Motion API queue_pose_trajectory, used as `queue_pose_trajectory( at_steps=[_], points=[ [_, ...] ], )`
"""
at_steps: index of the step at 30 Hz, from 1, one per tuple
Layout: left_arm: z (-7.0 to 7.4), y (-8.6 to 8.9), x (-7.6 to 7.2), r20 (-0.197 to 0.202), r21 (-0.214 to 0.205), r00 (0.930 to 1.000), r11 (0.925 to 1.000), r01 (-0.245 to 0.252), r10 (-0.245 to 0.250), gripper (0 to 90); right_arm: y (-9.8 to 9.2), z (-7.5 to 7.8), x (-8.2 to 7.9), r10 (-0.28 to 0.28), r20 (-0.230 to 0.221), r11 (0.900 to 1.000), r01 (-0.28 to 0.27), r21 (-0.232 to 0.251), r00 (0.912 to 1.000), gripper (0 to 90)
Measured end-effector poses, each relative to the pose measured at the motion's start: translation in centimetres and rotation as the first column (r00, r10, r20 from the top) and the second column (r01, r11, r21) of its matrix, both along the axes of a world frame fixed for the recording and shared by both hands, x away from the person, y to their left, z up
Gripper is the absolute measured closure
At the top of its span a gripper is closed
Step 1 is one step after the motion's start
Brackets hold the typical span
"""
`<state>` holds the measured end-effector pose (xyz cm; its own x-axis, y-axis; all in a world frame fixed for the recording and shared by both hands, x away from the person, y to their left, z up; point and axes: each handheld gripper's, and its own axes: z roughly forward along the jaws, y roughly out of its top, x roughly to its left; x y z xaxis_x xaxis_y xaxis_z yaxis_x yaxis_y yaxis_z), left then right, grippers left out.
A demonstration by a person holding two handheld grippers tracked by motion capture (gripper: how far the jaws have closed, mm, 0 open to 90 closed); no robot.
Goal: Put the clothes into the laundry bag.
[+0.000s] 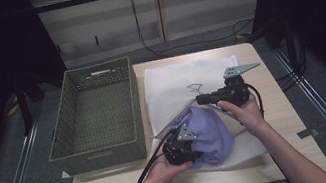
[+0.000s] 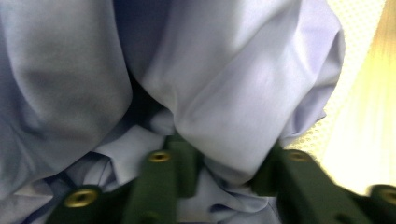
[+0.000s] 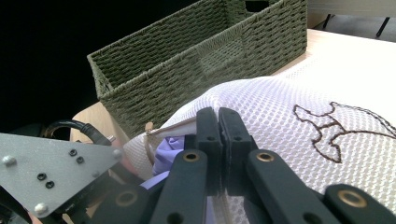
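Lavender cloth [image 2: 224, 93] blurred, cut by frame edges.

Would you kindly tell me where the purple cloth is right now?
In the high view the purple cloth lies at the table's near middle, at the white mesh bag's opening, right of the green basket, held by the left gripper.

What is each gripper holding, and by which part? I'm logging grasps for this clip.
The right gripper pinches the white mesh laundry bag at its raised opening edge. The left gripper grips a bunched fold of the lavender cloth garment.
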<state>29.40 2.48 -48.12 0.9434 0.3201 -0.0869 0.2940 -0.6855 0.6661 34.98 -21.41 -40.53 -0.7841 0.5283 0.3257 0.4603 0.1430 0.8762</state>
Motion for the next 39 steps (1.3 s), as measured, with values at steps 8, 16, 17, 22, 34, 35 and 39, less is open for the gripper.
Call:
queue_pose_trajectory(
  at_steps=[8,16,17,22,34,35,39],
  points=[
    [0.5,-0.1,0.7,-0.005,-0.015,0.9999,0.9998,-0.009,0.009,79.0,0.1,0.0,0.0,0.002,0.001,1.0000,-0.002,0.000,1.0000,88.4],
    [1.1,-0.1,0.9,-0.017,-0.068,0.9988,0.9966,-0.046,0.045,82.0,0.2,0.1,-0.1,0.005,0.005,1.0000,-0.005,0.003,1.0000,88.4],
    [1.3,0.1,1.2,-0.020,-0.064,0.9980,0.9961,-0.061,0.060,81.9,0.1,0.1,-0.1,0.006,0.004,1.0000,-0.006,0.003,1.0000,88.4],
    [1.6,0.0,1.6,-0.018,-0.073,0.9972,0.9946,-0.074,0.072,81.9,0.1,0.0,-0.1,0.006,-0.002,1.0000,-0.006,0.006,1.0000,88.4],
    [2.6,0.4,3.3,-0.029,-0.128,0.9893,0.9811,-0.146,0.143,82.0,0.3,0.1,-0.4,0.006,0.002,0.9999,-0.006,0.012,1.0000,88.4],
    [2.3,0.2,3.5,-0.028,-0.121,0.9883,0.9809,-0.152,0.150,82.0,0.4,0.1,-0.4,0.008,-0.002,0.9999,-0.008,0.009,1.0000,88.4],
    [2.0,-0.2,4.0,-0.029,-0.138,0.9850,0.9753,-0.172,0.170,82.0,0.5,0.1,-0.5,0.009,-0.001,0.9999,-0.009,0.011,1.0000,88.4]
  ],
)
